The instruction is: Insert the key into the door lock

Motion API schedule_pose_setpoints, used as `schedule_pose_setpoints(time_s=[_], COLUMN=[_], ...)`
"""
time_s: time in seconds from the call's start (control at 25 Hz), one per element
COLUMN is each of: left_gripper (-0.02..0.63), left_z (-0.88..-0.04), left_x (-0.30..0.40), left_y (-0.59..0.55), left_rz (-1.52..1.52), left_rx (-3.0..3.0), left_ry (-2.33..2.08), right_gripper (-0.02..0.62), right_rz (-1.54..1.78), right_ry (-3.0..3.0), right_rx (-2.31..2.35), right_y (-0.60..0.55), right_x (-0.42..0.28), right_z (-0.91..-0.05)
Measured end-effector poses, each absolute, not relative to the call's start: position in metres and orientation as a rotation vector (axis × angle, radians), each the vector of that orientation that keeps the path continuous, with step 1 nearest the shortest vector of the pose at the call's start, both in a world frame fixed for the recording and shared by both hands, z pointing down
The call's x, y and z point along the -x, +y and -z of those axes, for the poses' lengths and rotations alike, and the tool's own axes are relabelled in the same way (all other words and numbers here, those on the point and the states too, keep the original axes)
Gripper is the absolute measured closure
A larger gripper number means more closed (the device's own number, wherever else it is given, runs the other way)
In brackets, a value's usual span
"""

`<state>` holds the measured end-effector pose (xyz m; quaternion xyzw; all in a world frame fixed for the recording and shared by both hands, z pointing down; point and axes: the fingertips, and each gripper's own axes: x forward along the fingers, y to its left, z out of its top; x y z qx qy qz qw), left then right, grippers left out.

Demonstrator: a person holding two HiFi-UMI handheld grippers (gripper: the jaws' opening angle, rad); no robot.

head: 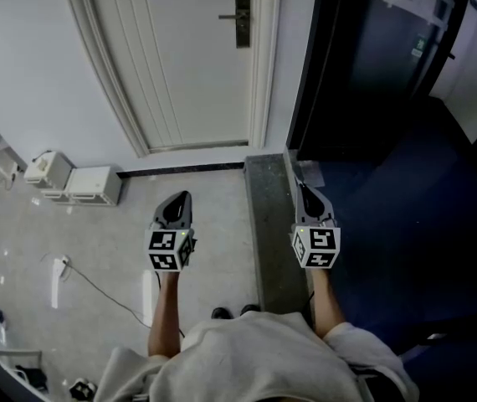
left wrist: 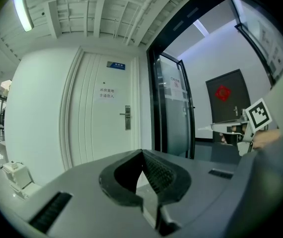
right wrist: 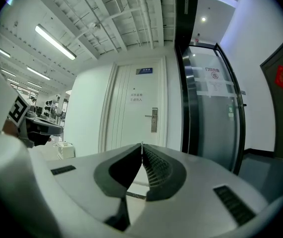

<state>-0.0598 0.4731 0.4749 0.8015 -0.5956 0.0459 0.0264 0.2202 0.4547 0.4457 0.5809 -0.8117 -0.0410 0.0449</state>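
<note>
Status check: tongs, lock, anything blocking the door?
Left tongs shut, right tongs shut; no key made out. Lock on closed white door ahead, not reached. White boxes left of the path.

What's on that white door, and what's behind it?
The white door carries a dark lock plate with lever handle, a blue sign and a notice. Closed, it hides whatever lies behind.

Grippers: two — left gripper (head: 181, 196), right gripper (head: 300, 186)
White door (head: 192, 57): one
Door lock (head: 242, 19): one
White boxes (head: 92, 184): two
Shoes (head: 220, 312): two
</note>
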Motion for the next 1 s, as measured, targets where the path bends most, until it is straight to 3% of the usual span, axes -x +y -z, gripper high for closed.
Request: schedule_pose_setpoints(time_s=[1.0], left_gripper=[0.589], left_z=[-0.499], left_x=[0.033], left_y=[0.381], left_rz=[-0.155], left_rx=[-2.437], left_ry=[-1.847], right_gripper=[0.566], right_rz=[0.133], right_ry=[-2.513], right_rx=[-1.684], right_y=[0.358], right_x=[-0.229], right_z=[-0.461])
